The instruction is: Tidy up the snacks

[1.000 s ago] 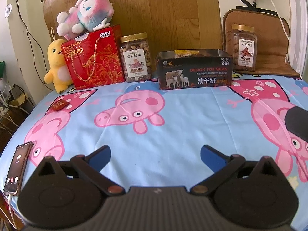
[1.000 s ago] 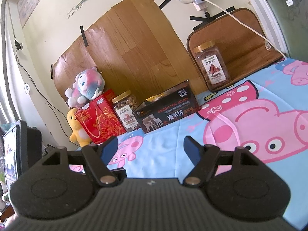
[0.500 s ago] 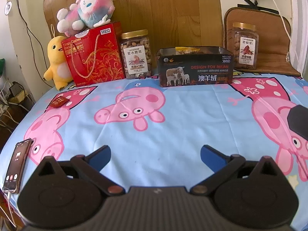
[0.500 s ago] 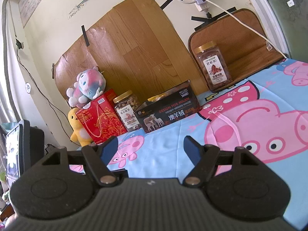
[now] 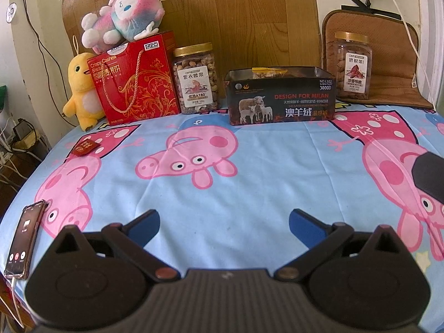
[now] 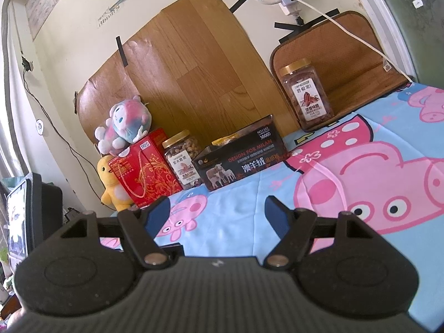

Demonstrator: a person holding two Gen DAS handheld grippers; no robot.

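Fingers (image 5: pixel 144 223) apart (empty) — snack box (image 5: pixel 280 95) far ahead

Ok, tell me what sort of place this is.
Probably a lived-in room at home, maybe a bedroom. A cartoon pig sheet covers the surface, plush toys sit beside snack jars, and a phone lies charging at the edge. Both grippers hang open.

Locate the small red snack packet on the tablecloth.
In the left wrist view, the small red packet lies flat at the cloth's far left, in front of the yellow duck plush and the red cashew biscuit box, apart from both.
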